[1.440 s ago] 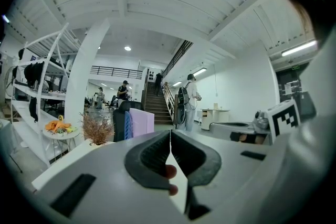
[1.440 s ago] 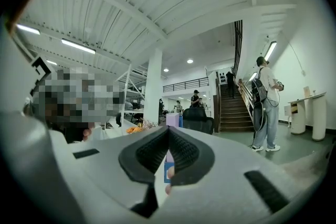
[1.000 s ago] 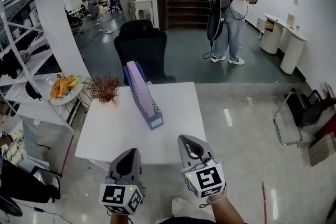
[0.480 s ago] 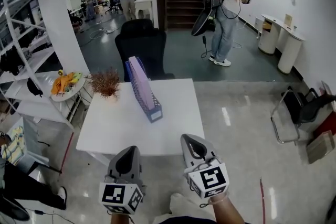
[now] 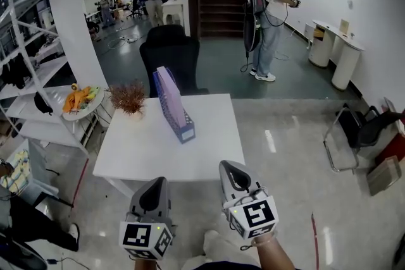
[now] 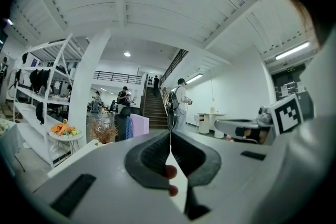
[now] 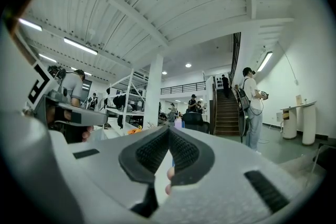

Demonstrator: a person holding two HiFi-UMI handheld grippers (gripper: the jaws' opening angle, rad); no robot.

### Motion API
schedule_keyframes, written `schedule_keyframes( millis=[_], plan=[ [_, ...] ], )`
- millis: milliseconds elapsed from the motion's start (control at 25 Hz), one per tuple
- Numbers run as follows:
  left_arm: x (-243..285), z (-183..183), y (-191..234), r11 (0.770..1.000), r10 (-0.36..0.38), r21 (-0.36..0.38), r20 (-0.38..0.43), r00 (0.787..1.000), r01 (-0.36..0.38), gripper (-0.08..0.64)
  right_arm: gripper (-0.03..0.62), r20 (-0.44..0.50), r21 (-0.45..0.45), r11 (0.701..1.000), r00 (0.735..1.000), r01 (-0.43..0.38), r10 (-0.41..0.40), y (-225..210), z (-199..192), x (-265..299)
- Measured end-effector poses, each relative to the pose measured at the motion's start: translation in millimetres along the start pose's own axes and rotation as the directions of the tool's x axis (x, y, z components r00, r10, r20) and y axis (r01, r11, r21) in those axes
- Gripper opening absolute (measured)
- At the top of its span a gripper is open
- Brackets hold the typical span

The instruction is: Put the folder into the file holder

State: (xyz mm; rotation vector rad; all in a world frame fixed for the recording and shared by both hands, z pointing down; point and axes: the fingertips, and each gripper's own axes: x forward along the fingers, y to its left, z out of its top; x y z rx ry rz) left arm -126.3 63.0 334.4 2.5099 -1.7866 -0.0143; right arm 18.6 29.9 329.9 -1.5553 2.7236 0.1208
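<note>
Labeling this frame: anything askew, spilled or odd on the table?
Nothing damaged or spilled. The file holder stands upright on the white table, set diagonal to its edges, with a lilac folder inside. The left tool and right tool are shut and empty.

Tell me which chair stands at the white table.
The black office chair at the table's far edge; the metal-framed chair stands apart on the floor to the right.

Tbl [image 5: 158,152] front free; file holder [image 5: 185,133] mid-rear

Bright ceiling light, floor glare, fisheye-warped dark edges.
</note>
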Motion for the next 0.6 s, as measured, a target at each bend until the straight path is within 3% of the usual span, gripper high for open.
schedule_keyframes(
  millis=[600],
  plan=[
    [-39.2,-4.8,-11.8,0.999,-0.004,-0.036,-0.003,1.000,0.004,0.006,0.001,0.002,0.017,1.000,1.000,-0.012,0.012,26.1,3.6,-38.6]
  ],
)
